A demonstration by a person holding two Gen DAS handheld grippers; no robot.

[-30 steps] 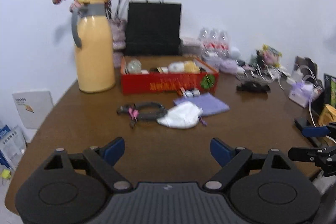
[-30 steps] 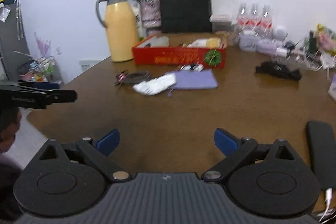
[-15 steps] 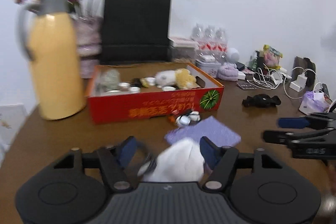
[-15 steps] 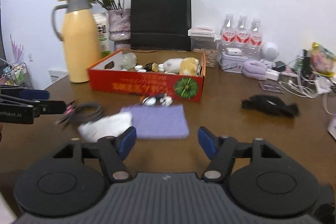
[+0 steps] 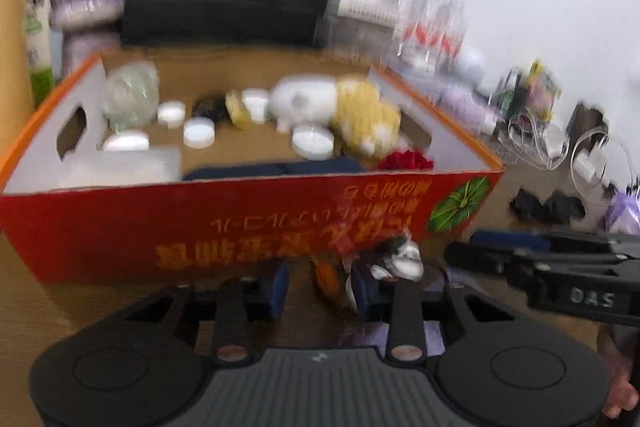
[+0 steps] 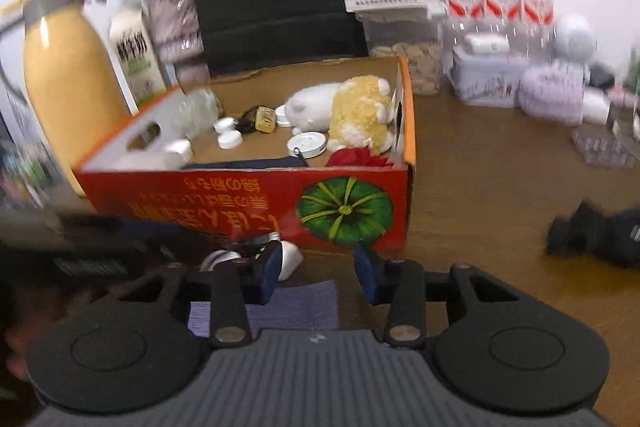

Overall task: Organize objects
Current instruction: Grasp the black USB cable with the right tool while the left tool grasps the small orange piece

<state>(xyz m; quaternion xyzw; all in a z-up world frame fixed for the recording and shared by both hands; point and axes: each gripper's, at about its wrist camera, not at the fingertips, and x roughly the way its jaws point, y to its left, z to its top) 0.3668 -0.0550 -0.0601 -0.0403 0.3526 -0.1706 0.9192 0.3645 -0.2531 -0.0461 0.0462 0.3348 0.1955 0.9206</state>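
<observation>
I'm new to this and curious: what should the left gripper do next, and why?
Probably finish closing the left gripper on the orange thing: its jaws are closing with that thing between them, apparently untouched, just before the box where it likely belongs.

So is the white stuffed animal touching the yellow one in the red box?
Touching. The right wrist view shows the white stuffed animal pressed against the yellow one inside the red box, no gap.

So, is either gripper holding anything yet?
No. Both are closing with nothing clamped: the left gripper around small clutter by the red box, the right gripper over bare table.
</observation>
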